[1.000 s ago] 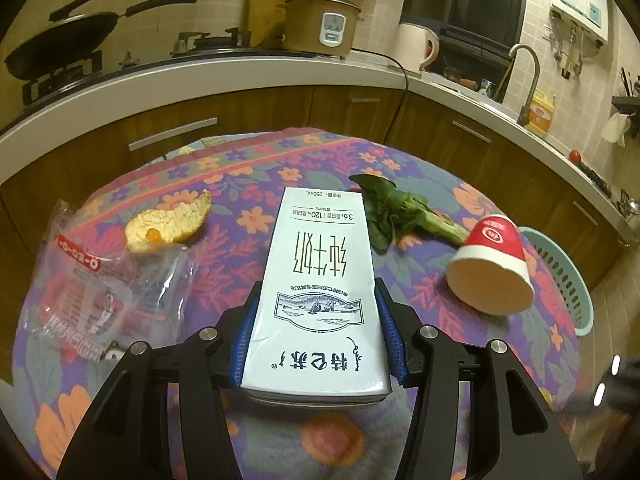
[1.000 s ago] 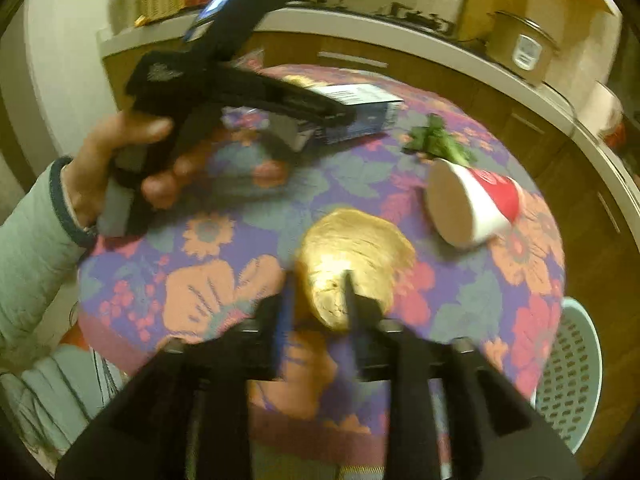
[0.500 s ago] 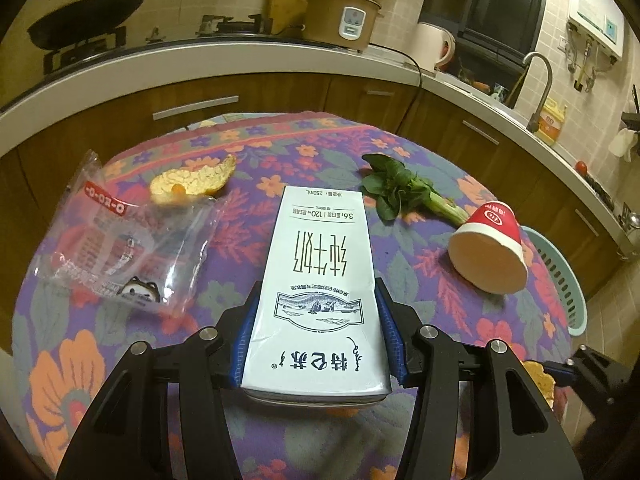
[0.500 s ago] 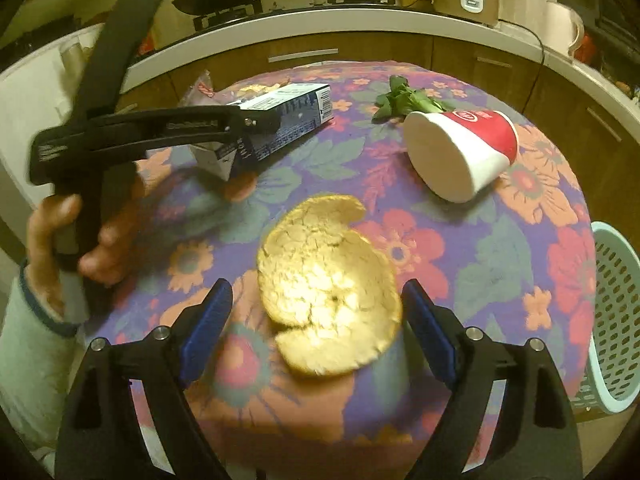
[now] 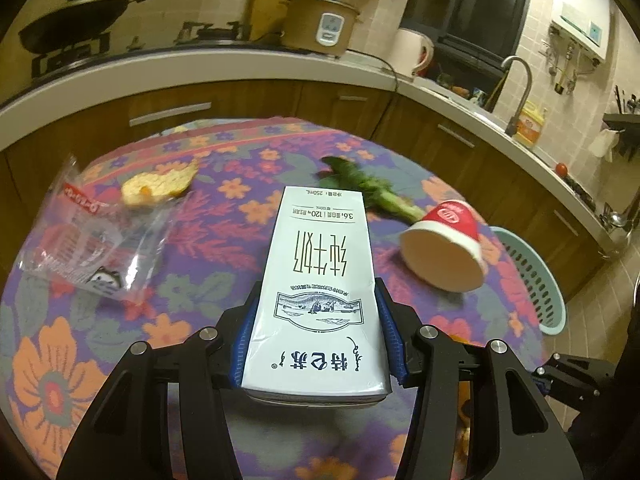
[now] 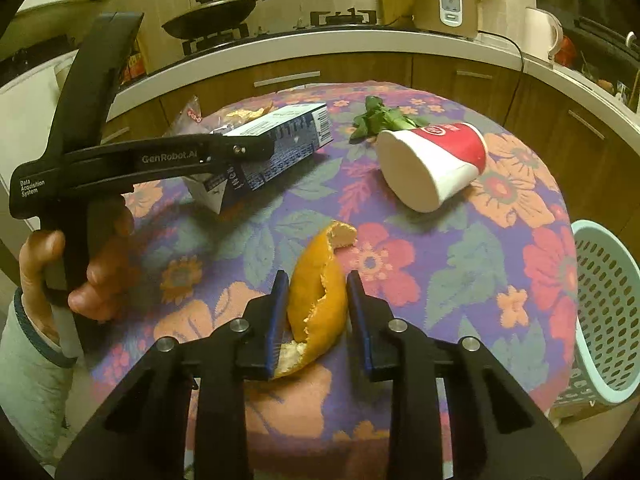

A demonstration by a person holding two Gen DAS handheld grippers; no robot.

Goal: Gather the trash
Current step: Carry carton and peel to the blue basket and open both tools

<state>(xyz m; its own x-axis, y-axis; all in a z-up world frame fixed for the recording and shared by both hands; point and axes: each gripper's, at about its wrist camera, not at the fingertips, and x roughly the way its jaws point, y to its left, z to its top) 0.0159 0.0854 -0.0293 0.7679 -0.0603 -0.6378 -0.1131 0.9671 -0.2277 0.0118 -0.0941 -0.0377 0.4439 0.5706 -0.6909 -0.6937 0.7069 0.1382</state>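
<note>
Right wrist view: the right gripper (image 6: 316, 312) is now squeezing the orange peel (image 6: 318, 300) into a fold, where half a second ago its fingers were standing wide around it. The left gripper (image 5: 316, 340) is still clamping the milk carton (image 5: 320, 292) above the table (image 6: 500, 280), near the basket (image 6: 608, 312).

Laundry basket (image 6: 608, 312) cropped; greens (image 5: 372, 192) blurred
</note>
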